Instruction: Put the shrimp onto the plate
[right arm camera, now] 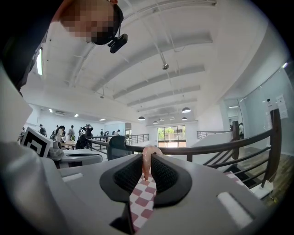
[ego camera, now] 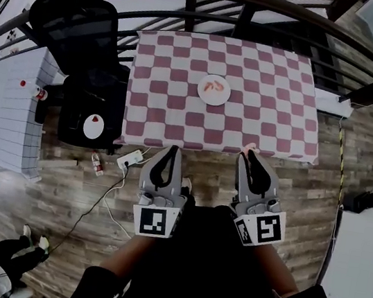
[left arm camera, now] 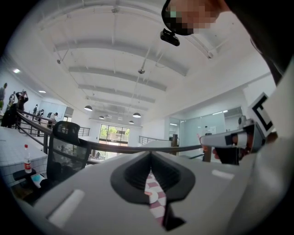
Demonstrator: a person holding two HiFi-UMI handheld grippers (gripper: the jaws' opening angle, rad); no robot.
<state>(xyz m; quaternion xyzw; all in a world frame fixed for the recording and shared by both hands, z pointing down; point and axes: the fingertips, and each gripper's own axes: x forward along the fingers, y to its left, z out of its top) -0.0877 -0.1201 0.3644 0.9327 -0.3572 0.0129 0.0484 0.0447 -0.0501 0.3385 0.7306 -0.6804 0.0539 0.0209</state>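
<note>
A white plate [ego camera: 214,90] lies in the middle of the red-and-white checked table [ego camera: 276,117], with pink shrimp [ego camera: 214,85] on it. My right gripper [ego camera: 249,152] hovers at the table's near edge, shut on another pink shrimp [ego camera: 249,148]. In the right gripper view that shrimp [right arm camera: 148,158] stands upright, pinched between the black pads [right arm camera: 166,174]. My left gripper [ego camera: 171,151] hangs just short of the near edge, left of the right one, shut with nothing in it. Only a thin strip of checked cloth shows between the left gripper's [left arm camera: 149,172] jaws.
A black office chair [ego camera: 85,37] and a dark seat [ego camera: 94,112] stand left of the table. A curved dark railing [ego camera: 252,1] runs behind the table. A power strip [ego camera: 131,160], cable and small bottle [ego camera: 97,164] lie on the wooden floor. A white table [ego camera: 7,109] stands far left.
</note>
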